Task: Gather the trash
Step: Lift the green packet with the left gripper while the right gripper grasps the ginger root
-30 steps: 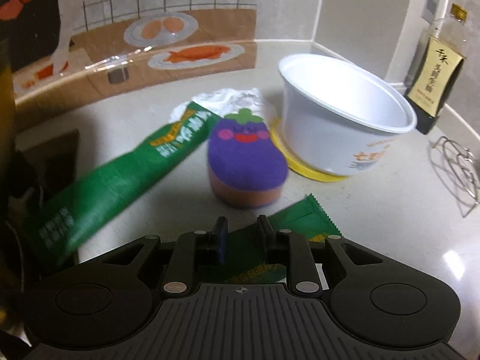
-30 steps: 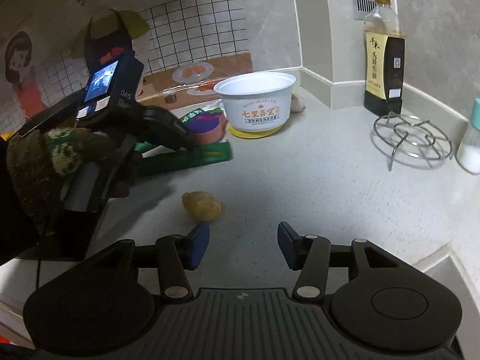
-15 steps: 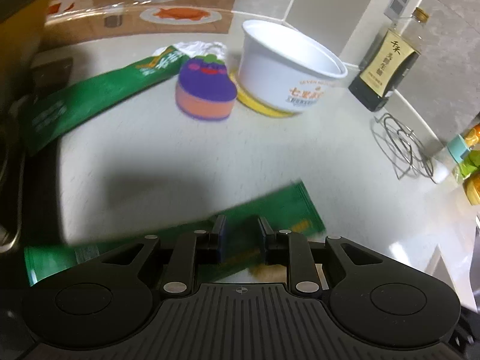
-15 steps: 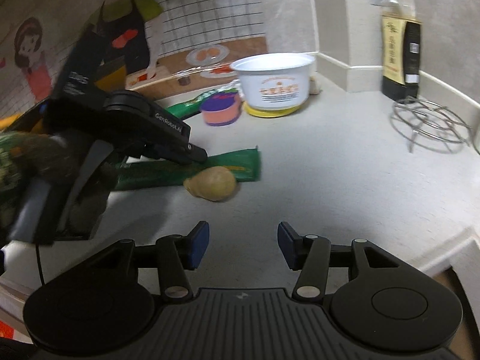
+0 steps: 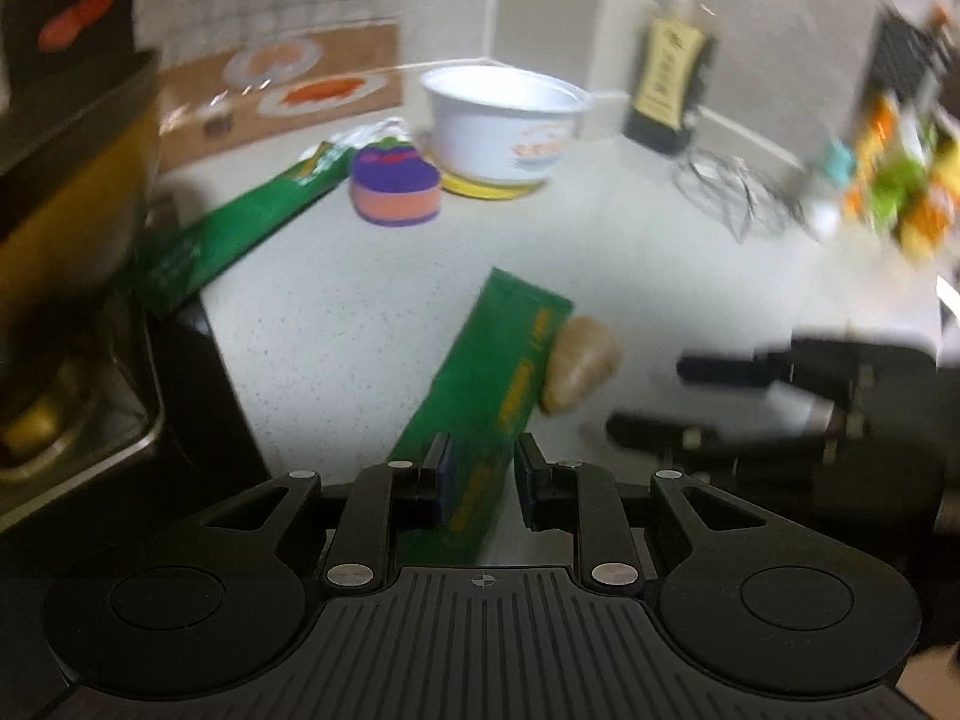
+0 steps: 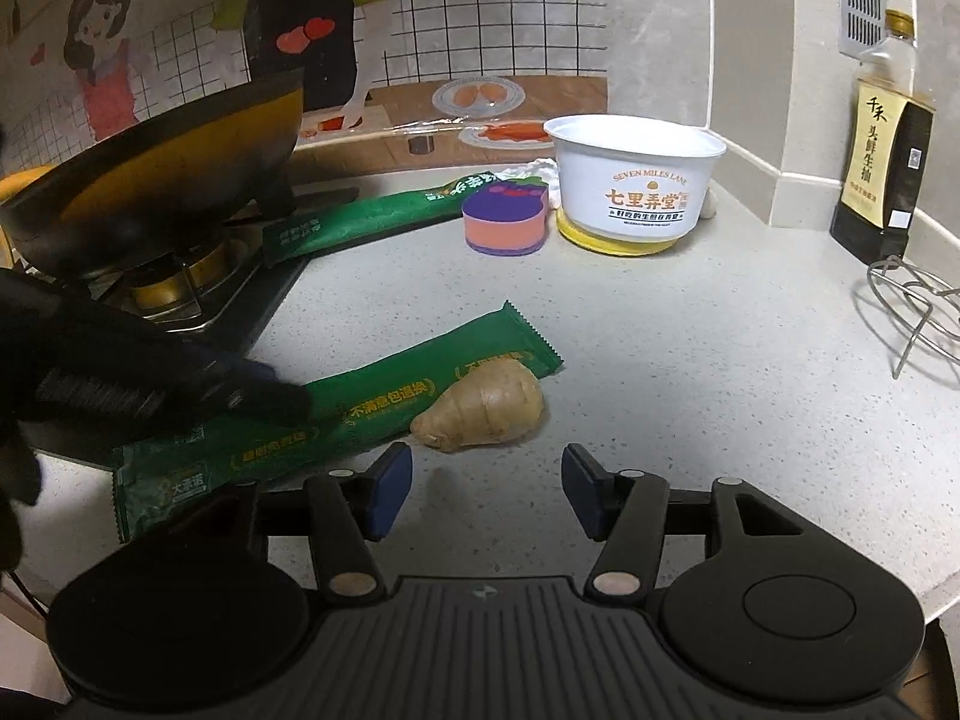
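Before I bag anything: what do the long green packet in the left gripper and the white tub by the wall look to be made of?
Green packet: looks like thin plastic film, slightly glossy, with zigzag-cut ends and soft creases; a foil lining cannot be ruled out. White tub: probably paper or thin plastic with a smooth printed wall and rolled rim; the look leaves it open. The left gripper is pinching the packet.

blurred: jars point(image 5: 900, 180) | cut off: wire rack point(image 6: 918, 312)
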The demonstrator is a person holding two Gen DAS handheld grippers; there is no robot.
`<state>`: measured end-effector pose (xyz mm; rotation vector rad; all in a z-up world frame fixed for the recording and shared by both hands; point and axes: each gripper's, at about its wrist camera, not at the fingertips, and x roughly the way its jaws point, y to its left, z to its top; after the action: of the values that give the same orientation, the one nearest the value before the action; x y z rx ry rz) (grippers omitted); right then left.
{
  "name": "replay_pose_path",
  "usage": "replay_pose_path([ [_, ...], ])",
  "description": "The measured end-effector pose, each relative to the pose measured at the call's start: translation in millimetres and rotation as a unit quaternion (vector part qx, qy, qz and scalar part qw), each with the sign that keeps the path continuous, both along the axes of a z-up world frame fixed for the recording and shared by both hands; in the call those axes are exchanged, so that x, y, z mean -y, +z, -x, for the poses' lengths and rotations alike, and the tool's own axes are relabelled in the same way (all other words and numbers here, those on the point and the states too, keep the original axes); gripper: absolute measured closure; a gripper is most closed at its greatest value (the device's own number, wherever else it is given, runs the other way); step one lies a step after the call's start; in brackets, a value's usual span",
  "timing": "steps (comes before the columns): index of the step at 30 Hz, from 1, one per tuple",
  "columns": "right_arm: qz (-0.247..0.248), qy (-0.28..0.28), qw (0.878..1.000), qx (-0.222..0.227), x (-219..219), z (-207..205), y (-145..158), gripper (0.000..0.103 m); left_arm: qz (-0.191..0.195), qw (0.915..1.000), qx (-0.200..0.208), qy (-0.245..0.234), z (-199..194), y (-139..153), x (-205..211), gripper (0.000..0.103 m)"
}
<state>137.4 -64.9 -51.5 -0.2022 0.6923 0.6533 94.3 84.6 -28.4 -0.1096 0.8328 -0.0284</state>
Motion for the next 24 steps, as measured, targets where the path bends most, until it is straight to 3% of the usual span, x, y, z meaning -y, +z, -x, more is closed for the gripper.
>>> replay_pose_path([
  [3,0.0,-0.011,1.0,-0.004,6,2,0,0.045,-0.052,0.9985,-0.005,-0.018,0,-8,10,0.078],
  [7,-0.005,-0.029,0.999,-0.012,15,5,1,0.045,-0.045,0.9977,-0.033,-0.04,-5,-23,10,0.075],
  [9,-0.005,-0.038,0.999,-0.014,19,8,1,0.045,-0.042,0.9968,-0.038,-0.056,-5,-24,12,0.062],
  [12,-0.008,-0.051,0.998,-0.018,27,11,1,0.045,-0.038,0.9952,-0.04,-0.081,-6,-26,16,0.049],
  [17,-0.015,-0.069,0.997,-0.022,37,14,1,0.045,-0.012,0.9977,-0.021,-0.063,-9,-18,7,0.051],
  [19,-0.015,-0.073,0.997,-0.024,39,14,1,0.044,-0.028,0.9982,-0.004,-0.052,-11,-15,6,0.051],
  [24,-0.013,-0.074,0.997,-0.028,37,15,-2,0.044,-0.039,0.9977,-0.029,-0.048,-29,-26,5,0.052],
])
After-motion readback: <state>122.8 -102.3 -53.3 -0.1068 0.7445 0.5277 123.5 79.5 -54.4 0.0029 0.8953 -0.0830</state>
